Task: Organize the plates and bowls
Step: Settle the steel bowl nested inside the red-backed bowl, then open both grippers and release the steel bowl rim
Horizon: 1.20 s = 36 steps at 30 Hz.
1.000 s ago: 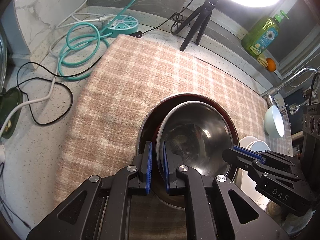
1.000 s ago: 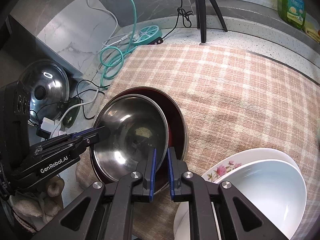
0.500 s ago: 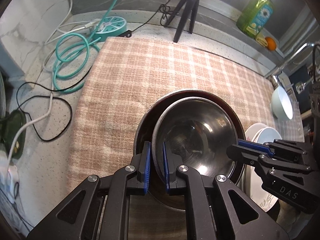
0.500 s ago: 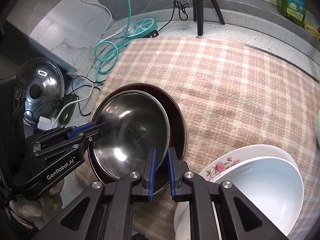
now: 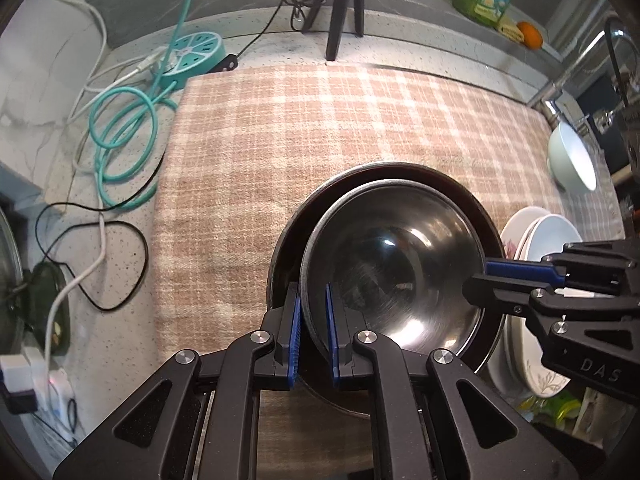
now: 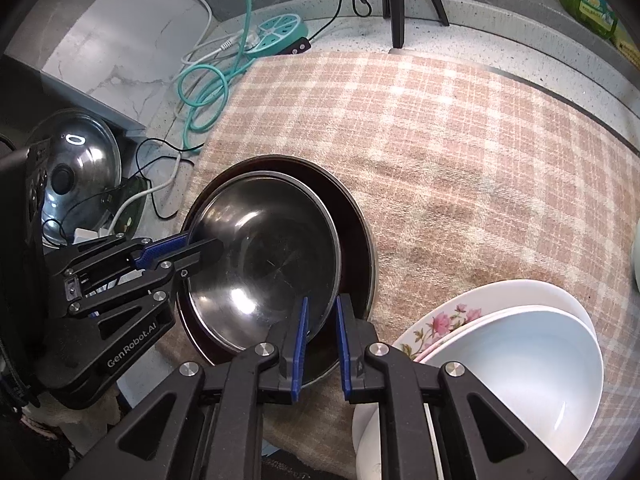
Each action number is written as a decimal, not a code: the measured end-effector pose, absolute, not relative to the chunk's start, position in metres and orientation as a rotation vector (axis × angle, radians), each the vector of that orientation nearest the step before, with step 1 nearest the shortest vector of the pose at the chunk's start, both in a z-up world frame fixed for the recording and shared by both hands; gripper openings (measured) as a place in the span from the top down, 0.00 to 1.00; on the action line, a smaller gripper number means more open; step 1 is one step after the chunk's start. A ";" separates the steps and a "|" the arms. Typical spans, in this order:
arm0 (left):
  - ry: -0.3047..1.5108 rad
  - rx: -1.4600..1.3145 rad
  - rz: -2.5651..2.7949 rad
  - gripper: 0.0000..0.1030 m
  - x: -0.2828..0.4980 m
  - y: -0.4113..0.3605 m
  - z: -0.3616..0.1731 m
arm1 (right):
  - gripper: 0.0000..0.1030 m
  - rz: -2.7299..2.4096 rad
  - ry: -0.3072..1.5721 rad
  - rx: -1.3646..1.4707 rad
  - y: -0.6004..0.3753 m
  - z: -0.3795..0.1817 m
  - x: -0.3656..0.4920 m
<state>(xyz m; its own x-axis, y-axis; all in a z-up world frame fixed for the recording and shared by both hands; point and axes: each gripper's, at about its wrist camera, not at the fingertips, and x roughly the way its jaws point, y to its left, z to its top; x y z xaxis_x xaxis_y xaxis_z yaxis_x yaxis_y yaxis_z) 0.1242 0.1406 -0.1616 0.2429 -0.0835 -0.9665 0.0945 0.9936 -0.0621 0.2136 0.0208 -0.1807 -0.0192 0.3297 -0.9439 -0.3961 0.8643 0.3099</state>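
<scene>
Both grippers, left [image 5: 312,332] and right [image 6: 322,344], have swung slightly, each clamped on the steel bowl's [image 5: 392,276] rim, nested in the dark plate [image 6: 356,224] near-left; white dishes [image 6: 520,352] right remain unsorted.

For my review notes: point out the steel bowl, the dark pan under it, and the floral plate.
steel bowl [image 5: 394,264], left wrist view, inner base.
dark pan [image 6: 354,232], right wrist view, exposed inner wall.
floral plate [image 6: 440,322], right wrist view, flower-printed rim.

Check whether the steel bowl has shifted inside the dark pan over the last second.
No. In the right wrist view the steel bowl keeps the same crescent gap to the dark pan at the pan's right rim.
</scene>
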 end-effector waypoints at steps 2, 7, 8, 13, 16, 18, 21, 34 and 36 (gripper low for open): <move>1.322 0.024 -0.126 0.92 0.125 0.140 -0.162 | 0.87 0.573 1.492 -0.051 0.021 -0.182 0.215; 1.345 0.058 -0.145 0.92 0.130 0.139 -0.163 | 0.87 0.560 1.513 -0.073 0.024 -0.183 0.217; 1.351 0.065 -0.150 0.92 0.131 0.138 -0.163 | 0.86 0.557 1.521 -0.067 0.025 -0.183 0.217; 1.377 0.092 -0.159 0.92 0.134 0.135 -0.164 | 0.84 0.545 1.562 -0.054 0.025 -0.185 0.221; 1.377 0.106 -0.160 0.90 0.133 0.134 -0.164 | 0.84 0.543 1.560 -0.063 0.026 -0.184 0.221; 1.379 0.105 -0.159 0.90 0.134 0.133 -0.164 | 0.84 0.537 1.561 -0.069 0.026 -0.183 0.220; 1.389 0.092 -0.164 0.90 0.135 0.134 -0.164 | 0.84 0.534 1.563 -0.074 0.026 -0.183 0.220; 1.408 0.041 -0.167 0.88 0.137 0.137 -0.165 | 0.84 0.533 1.559 -0.083 0.025 -0.178 0.220; 1.408 0.031 -0.165 0.88 0.137 0.138 -0.163 | 0.84 0.536 1.553 -0.093 0.024 -0.176 0.220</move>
<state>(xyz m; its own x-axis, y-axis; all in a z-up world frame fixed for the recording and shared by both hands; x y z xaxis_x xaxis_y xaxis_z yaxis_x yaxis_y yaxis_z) 0.1370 0.1385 -0.1633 0.1531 -0.0967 -0.9835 0.1331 0.9882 -0.0764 0.2200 0.0243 -0.1763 -0.0716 0.2671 -0.9610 -0.3821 0.8826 0.2738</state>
